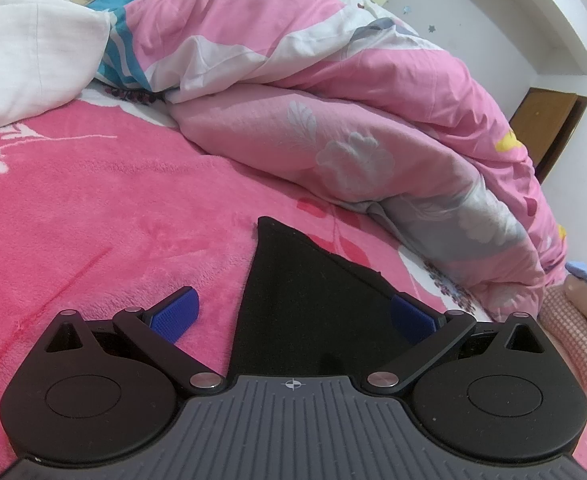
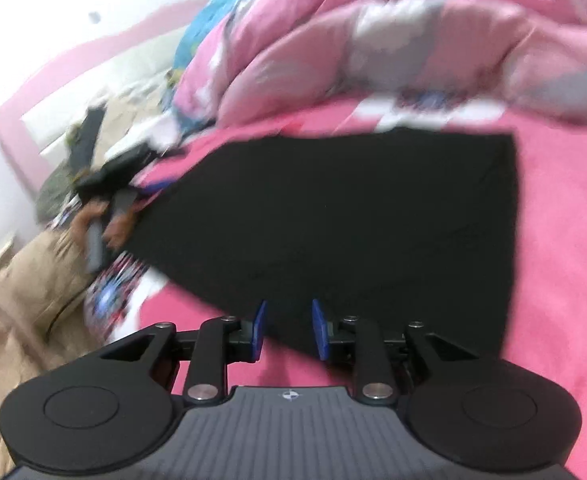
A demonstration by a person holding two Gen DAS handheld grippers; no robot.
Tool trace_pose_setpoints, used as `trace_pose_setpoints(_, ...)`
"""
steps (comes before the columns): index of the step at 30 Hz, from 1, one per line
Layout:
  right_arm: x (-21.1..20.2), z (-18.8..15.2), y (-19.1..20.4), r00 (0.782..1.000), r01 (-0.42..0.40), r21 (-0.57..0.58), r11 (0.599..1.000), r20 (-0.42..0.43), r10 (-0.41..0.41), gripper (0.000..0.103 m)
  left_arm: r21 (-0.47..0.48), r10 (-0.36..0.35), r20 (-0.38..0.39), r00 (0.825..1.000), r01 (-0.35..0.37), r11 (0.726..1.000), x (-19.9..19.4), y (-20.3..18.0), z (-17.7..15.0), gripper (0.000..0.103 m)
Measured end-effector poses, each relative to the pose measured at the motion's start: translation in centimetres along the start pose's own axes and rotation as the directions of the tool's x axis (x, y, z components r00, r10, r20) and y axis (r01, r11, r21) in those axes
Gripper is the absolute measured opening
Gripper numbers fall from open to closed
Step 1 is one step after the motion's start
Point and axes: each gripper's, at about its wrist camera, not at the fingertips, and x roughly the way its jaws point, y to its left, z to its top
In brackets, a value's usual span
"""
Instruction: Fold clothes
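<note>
We hold a gripper in each hand. Our left gripper (image 1: 293, 314) has its two blue fingers (image 1: 175, 312) spread wide apart, one far out on each side. It points forward and sits low. Our right gripper (image 2: 289, 330) has its blue fingers (image 2: 319, 328) much closer together, with a small gap left between them, and nothing is pinched in that gap. In the right wrist view we can see our left hand (image 2: 113, 232) far off on the left side, wrapped around its gripper handle. That view is blurry.
</note>
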Motion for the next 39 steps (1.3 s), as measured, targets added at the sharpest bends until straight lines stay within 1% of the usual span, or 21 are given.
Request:
trace_pose_setpoints(1, 0.0, 0.7, -0.7, 0.999, 0.013, 0.018, 1.0, 0.035, -0.014, 0.027, 0.0, 0.0, 0.0, 1.0, 0.0, 1.0, 0.0, 0.0, 0.0, 0.103)
trace_pose_setpoints(2, 0.1, 0.9, -1.6, 0.998, 0.036, 0.041, 0.999, 0.049, -0.038, 0.027, -0.001, 0.0, 0.0, 1.0, 0.0, 1.0, 0.0, 0.0, 0.0, 0.103)
trace_pose_setpoints(4, 0.4, 0.9, -3.4, 0.994, 0.088, 0.085, 0.992, 0.049, -0.093, 0.027, -0.001, -0.001, 0.0, 1.0, 0.001, 1.0, 0.0, 0.0, 0.0, 0.103)
trace_pose_setpoints(5, 0.6, 0.6, -4.1, 0.993, 0.107, 0.098, 0.989, 0.031, -0.11, 0.026, -0.002, -0.001, 0.0, 1.0, 0.001, 1.0, 0.0, 0.0, 0.0, 0.103)
trace_pose_setpoints(6, 0.6, -0.2, -4.6, 0.995, 0.1, 0.11, 0.989, 0.016, -0.102, 0.026, -0.002, -0.002, 0.0, 1.0, 0.002, 1.0, 0.0, 0.0, 0.1, 0.103)
trace_pose_setpoints(7, 0.1, -1.1, -5.0, 0.997, 0.076, 0.127, 0.989, 0.02, -0.079, 0.026, -0.003, -0.002, 0.0, 1.0, 0.002, 1.0, 0.0, 0.0, 0.1, 0.103)
trace_pose_setpoints(9, -1.5, -2.0, -5.1, 0.998, 0.054, 0.143, 0.988, 0.014, -0.057, 0.026, -0.002, -0.001, 0.0, 1.0, 0.001, 1.0, 0.0, 0.0, 0.1, 0.103)
trace_pose_setpoints(12, -3.4, -2.1, -4.8, 0.998, 0.062, 0.129, 0.99, -0.028, -0.059, 0.026, -0.002, 0.0, 0.0, 1.0, 0.0, 1.0, 0.0, 0.0, 0.1, 0.103)
trace_pose_setpoints(13, -3.7, -1.8, -4.7, 0.997, 0.073, 0.117, 0.99, -0.029, -0.07, 0.027, -0.002, 0.0, 0.0, 1.0, 0.0, 1.0, 0.0, 0.0, 0.1, 0.103)
trace_pose_setpoints(16, -2.8, -0.1, -5.0, 0.993, 0.103, 0.122, 0.987, 0.045, -0.109, 0.027, -0.002, -0.001, 0.0, 1.0, 0.001, 1.0, 0.0, 0.0, 0.2, 0.103)
trace_pose_setpoints(17, -2.4, 0.4, -5.2, 0.99, 0.112, 0.126, 0.986, 0.072, -0.122, 0.027, -0.002, -0.001, 0.0, 1.0, 0.001, 1.0, 0.0, 0.0, 0.2, 0.103)
trace_pose_setpoints(18, -2.5, 0.4, -5.3, 0.987, 0.131, 0.13, 0.983, 0.077, -0.142, 0.027, -0.003, -0.002, 0.0, 1.0, 0.002, 1.0, -0.1, 0.0, 0.2, 0.103)
trace_pose_setpoints(22, -4.0, -1.3, -5.8, 0.971, 0.229, 0.143, 0.963, 0.042, -0.237, 0.026, -0.007, -0.006, 0.001, 1.0, 0.006, 1.0, -0.1, 0.1, 0.2, 0.103)
trace_pose_setpoints(26, -5.5, -2.9, -6.4, 0.944, 0.324, 0.151, 0.934, 0.006, -0.329, 0.026, -0.005, -0.002, 0.0, 1.0, 0.002, 1.0, -0.1, 0.0, 0.2, 0.103)
trace_pose_setpoints(29, -7.3, -3.8, -6.0, 0.917, 0.396, 0.151, 0.906, -0.023, -0.398, 0.027, -0.004, -0.001, 0.0, 1.0, 0.001, 1.0, -0.1, 0.0, 0.2, 0.103)
trace_pose_setpoints(30, -7.8, -3.7, -5.5, 0.917, 0.394, 0.155, 0.906, -0.009, -0.398, 0.027, -0.004, -0.001, 0.0, 1.0, 0.001, 1.0, -0.1, 0.0, 0.2, 0.103)
trace_pose_setpoints(32, -7.6, -2.8, -3.9, 0.932, 0.349, 0.127, 0.928, 0.055, -0.358, 0.027, -0.004, -0.001, 0.0, 1.0, 0.001, 1.0, -0.1, 0.0, 0.2, 0.103)
trace_pose_setpoints(33, -6.7, -2.2, -2.8, 0.942, 0.322, 0.092, 0.942, 0.072, -0.329, 0.027, -0.005, -0.001, 0.0, 1.0, 0.001, 1.0, -0.1, 0.0, 0.2, 0.103)
trace_pose_setpoints(35, -4.2, -1.3, -0.8, 0.958, 0.277, 0.004, 0.961, 0.071, -0.276, 0.026, -0.007, -0.004, 0.001, 1.0, 0.004, 1.0, -0.2, 0.1, 0.2, 0.103)
trace_pose_setpoints(37, -1.6, -1.4, 0.8, 0.956, 0.291, -0.105, 0.951, 0.009, -0.292, 0.025, -0.009, -0.007, 0.002, 1.0, 0.007, 1.0, -0.2, 0.1, 0.1, 0.103)
trace_pose_setpoints(39, -1.3, -2.6, 1.0, 0.937, 0.339, -0.164, 0.926, -0.035, -0.349, 0.025, -0.011, -0.011, 0.003, 1.0, 0.011, 1.0, -0.3, 0.2, 0.1, 0.103)
